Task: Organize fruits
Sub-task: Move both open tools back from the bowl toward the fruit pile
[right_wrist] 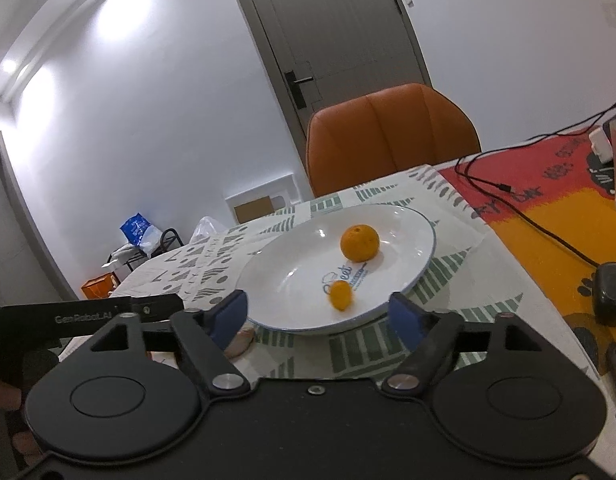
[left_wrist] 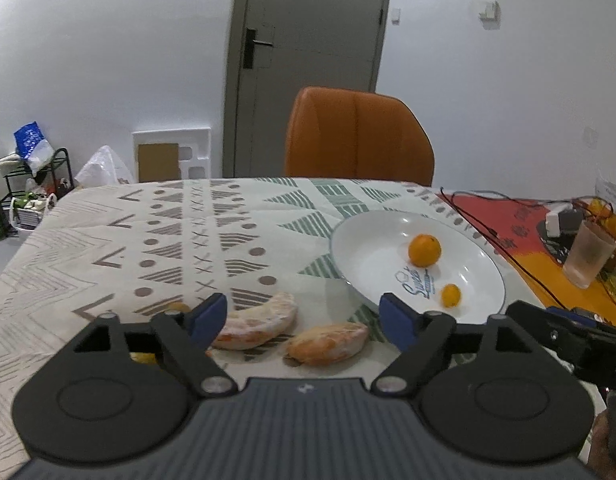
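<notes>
patterned tablecloth (left_wrist: 156, 240) covers the table, with an orange chair (left_wrist: 357, 140) and a grey door (left_wrist: 308, 52) behind it. on the cloth sits a white plate (right_wrist: 292, 256) holding a round orange (right_wrist: 359, 242) and a smaller kumquat (right_wrist: 341, 295). two peeled orange pieces (left_wrist: 258, 322) (left_wrist: 327, 343) lie on the cloth just beside the plate (one partly behind a blue pad). the left gripper (left_wrist: 304, 316) stands with jaws wide, nothing pressed between them; the right gripper (right_wrist: 319, 316) is likewise spread wide and empty, facing the plate's near rim.
</notes>
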Motion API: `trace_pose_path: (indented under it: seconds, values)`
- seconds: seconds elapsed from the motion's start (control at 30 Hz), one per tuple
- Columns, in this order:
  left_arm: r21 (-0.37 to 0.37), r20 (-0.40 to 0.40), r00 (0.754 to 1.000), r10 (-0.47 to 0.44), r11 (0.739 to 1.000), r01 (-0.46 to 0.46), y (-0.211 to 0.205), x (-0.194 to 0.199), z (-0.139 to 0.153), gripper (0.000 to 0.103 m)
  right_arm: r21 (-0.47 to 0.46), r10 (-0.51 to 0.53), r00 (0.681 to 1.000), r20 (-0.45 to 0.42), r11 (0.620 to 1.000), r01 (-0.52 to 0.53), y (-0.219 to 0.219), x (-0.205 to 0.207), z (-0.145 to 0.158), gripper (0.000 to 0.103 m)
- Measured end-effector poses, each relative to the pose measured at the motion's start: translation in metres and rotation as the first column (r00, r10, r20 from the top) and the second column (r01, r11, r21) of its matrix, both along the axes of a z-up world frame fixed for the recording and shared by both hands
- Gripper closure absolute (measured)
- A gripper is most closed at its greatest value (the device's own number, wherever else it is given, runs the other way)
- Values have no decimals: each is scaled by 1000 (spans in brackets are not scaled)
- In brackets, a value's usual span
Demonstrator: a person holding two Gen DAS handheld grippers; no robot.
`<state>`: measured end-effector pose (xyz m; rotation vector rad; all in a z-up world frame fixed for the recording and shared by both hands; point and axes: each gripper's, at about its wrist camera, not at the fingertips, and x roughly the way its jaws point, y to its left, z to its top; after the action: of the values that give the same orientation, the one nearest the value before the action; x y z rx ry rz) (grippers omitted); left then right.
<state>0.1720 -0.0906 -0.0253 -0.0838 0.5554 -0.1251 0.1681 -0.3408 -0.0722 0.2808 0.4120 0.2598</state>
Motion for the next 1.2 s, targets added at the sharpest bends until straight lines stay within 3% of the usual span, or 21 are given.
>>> trace_pose_path:
  seconds: [0.17,0.73,0.93,1.2]
  values:
    - [-32,32,999,33,999,-32,18,-12,5,12,-15,0,1000,27,1000,1,10,-6,5,0]
    - [-40,47,994,98,995,-96,60,-41,7,11,-44,65,997,44,997,-63,44,-18,13,0]
    - [-88,64,991,121,989,-115,78,-53,11,3,-53,83,995,47,995,-81,55,-22,15,0]
    - [-100,80,984,162,983,-153,98,-65,16,3,-59,102,994,47,993,-100,68,-25,17,0]
